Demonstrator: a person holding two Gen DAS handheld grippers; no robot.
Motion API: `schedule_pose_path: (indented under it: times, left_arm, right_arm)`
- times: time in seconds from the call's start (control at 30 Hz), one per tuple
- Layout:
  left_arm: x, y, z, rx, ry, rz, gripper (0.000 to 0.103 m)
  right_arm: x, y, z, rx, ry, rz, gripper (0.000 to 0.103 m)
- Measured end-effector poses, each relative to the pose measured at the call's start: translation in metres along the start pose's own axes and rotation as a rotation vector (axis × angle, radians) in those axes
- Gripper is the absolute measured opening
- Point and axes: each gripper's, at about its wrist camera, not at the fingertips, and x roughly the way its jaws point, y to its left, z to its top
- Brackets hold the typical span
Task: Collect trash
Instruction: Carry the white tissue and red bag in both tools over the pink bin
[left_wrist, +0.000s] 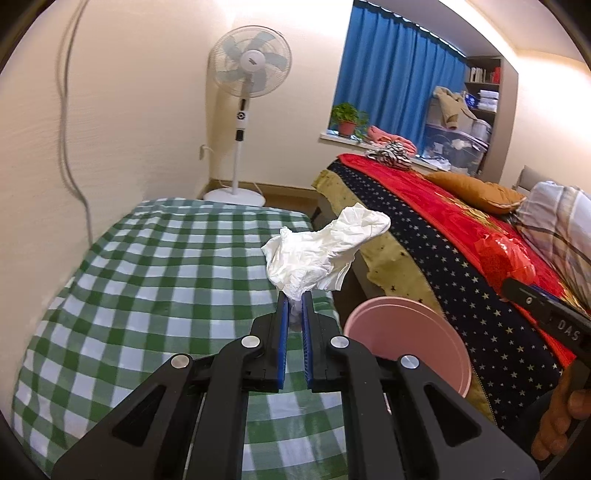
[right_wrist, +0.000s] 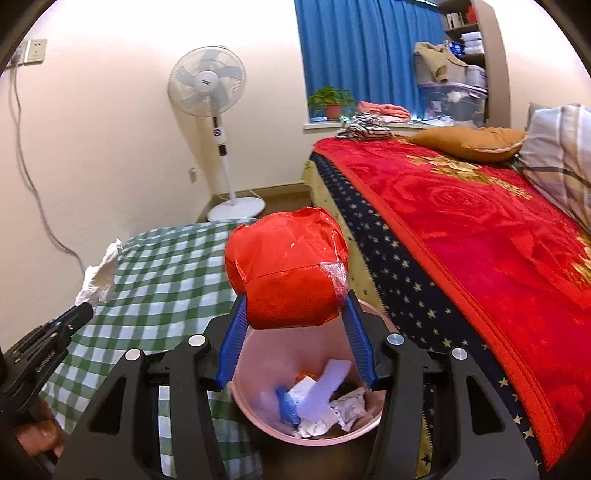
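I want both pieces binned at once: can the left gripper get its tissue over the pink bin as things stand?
Probably yes. The left gripper, shut on the white tissue, is just beside the pink bin, with nothing between them; the right gripper's red wrapper hangs over part of the opening.

A crumpled white tissue (left_wrist: 325, 251) is pinched at its lower end in the left gripper (left_wrist: 294, 299), its bulk flaring up beyond the tips. A bulging red wrapper (right_wrist: 288, 273) sits clamped in the right gripper (right_wrist: 293, 295), directly above a pink bin (right_wrist: 258, 417) holding paper scraps.

Black claw (left_wrist: 295, 295), blue ribbed pads (left_wrist: 282, 332)
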Motion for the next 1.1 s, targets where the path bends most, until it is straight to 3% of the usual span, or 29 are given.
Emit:
schedule_pose_path:
  times: [1.1]
  left_arm:
    - [0.09, -0.071, -0.034, 0.043, 0.137, -0.153, 0.007]
  right_arm:
    - [0.033, -0.035, -0.003, 0.093, 0.03, -0.103, 0.052]
